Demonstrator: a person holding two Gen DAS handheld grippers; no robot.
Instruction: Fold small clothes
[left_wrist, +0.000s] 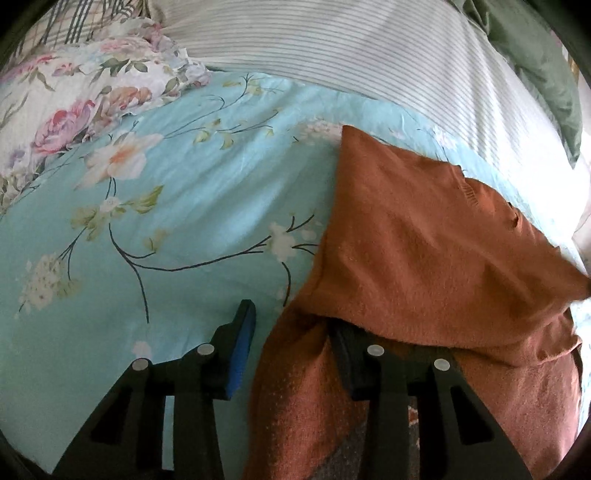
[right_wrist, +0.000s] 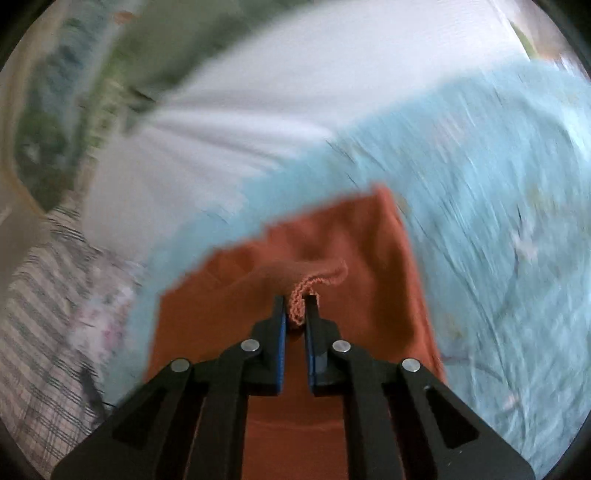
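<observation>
A rust-orange knit garment (left_wrist: 424, 236) lies partly folded on the light blue floral bedsheet (left_wrist: 177, 206), at the right of the left wrist view. My left gripper (left_wrist: 291, 325) is open; its left finger (left_wrist: 240, 343) is bare and its right finger is hidden under the garment's folded layer. In the blurred right wrist view the garment (right_wrist: 332, 229) hangs below my right gripper (right_wrist: 296, 301), which is shut on a ribbed edge of the garment (right_wrist: 297, 295).
A floral quilt (left_wrist: 74, 96) is bunched at the upper left. A striped white cover (left_wrist: 369, 55) and a green cloth (left_wrist: 543, 62) lie at the back. The blue sheet (right_wrist: 498, 206) spreads right of the garment in the right wrist view.
</observation>
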